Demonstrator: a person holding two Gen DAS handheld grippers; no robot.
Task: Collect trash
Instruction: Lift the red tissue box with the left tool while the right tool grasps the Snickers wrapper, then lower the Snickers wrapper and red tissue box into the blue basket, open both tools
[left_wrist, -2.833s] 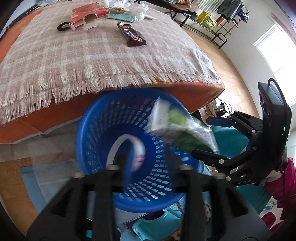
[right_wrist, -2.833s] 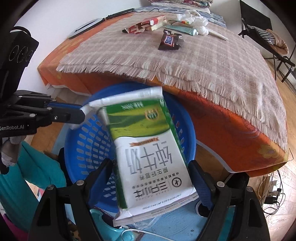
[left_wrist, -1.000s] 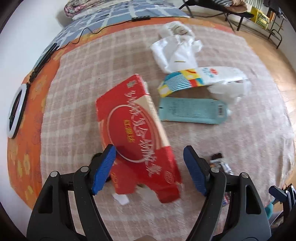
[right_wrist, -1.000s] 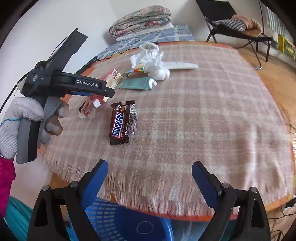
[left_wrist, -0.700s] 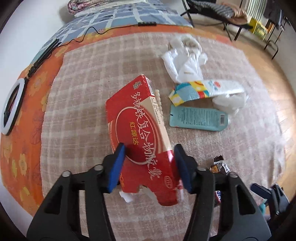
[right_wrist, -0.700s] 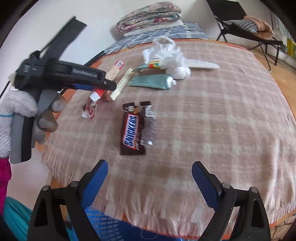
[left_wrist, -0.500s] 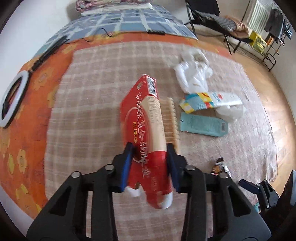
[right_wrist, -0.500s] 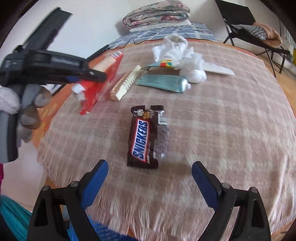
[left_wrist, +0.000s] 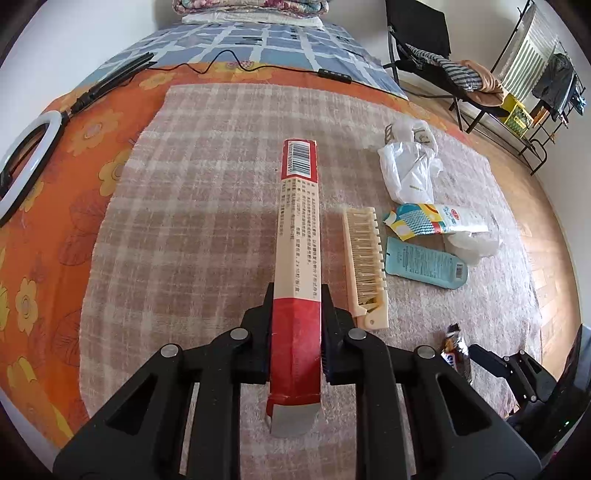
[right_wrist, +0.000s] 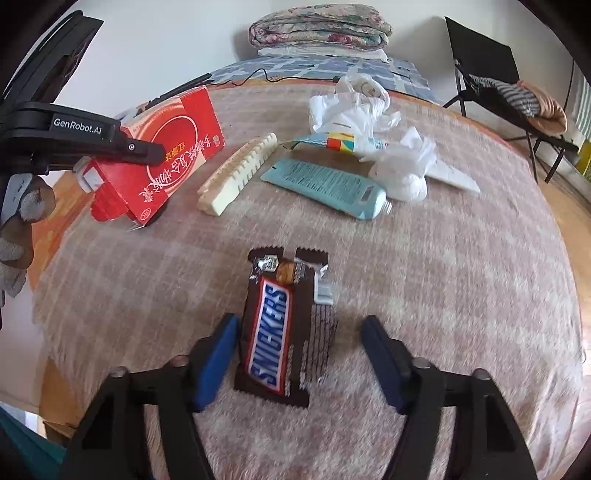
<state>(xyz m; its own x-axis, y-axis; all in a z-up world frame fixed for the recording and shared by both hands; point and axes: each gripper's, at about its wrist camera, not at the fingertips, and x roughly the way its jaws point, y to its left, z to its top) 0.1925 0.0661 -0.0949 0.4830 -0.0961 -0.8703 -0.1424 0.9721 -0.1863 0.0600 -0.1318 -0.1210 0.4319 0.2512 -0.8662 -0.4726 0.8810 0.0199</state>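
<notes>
Your left gripper (left_wrist: 295, 347) squeezes the red box (left_wrist: 297, 236) tight. Your right gripper (right_wrist: 299, 354) is wide apart around the candy wrapper (right_wrist: 280, 332), probably just above the blanket (right_wrist: 461, 295). Close slowly.

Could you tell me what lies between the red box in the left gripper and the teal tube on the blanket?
A cream comb lies between the red box and the teal tube, on the blanket. Both wrist views show it.

Left gripper (left_wrist: 295, 325) with jaws clamped shut; right gripper (right_wrist: 299, 354) low, jaws spread wide.
</notes>
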